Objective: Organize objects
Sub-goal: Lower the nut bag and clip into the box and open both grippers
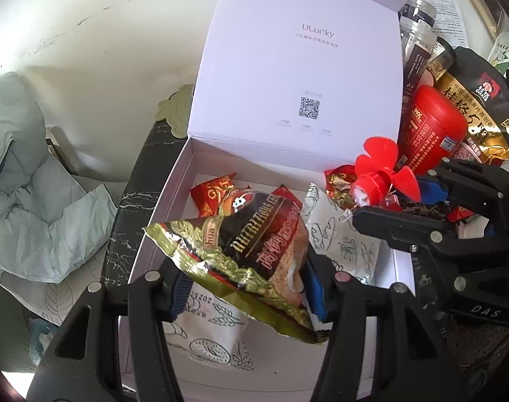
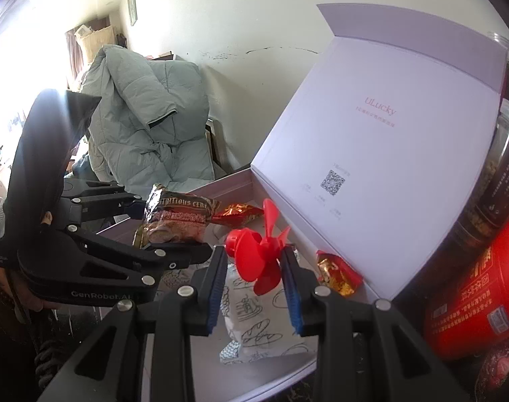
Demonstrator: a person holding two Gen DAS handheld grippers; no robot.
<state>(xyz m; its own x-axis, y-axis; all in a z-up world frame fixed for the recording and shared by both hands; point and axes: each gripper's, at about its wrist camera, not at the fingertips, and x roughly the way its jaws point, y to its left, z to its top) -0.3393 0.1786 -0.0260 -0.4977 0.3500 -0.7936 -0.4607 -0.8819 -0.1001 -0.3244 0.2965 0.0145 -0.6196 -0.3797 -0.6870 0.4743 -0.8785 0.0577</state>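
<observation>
A dark marbled tabletop (image 1: 127, 201) stood against a scuffed white wall, with a pale green padded jacket (image 2: 144, 117) heaped to one side. One white box (image 1: 160, 207) sat on the tabletop, its hinged lid (image 1: 294, 67) raised and leaning away from the cameras.

Contents of the box, counted: two white wrappers printed with bread drawings (image 2: 258, 318), and one red-and-gold sachet (image 1: 211, 194) near the far wall. A second red-and-gold sachet (image 2: 335, 274) lay at the box's right edge. Beside the box stood one red canister (image 1: 432, 130), tipped over, and at least two clear jars with dark labels (image 1: 418, 57); one black-and-gold pouch (image 1: 472, 107) lay behind them.

The left gripper (image 1: 247, 288) was clamped on one cereal packet (image 1: 241, 251), held above the box interior. The packet's long axis ran diagonally, its gold crimped end toward the lower right in the left wrist view.

The right gripper (image 2: 254, 278) was closed narrowly on one red toy fan (image 2: 254, 254), its blue pads (image 2: 217, 288) pressing the blades from both sides. The fan hung over the box's right portion, its cap end pointing left toward the packet.
</observation>
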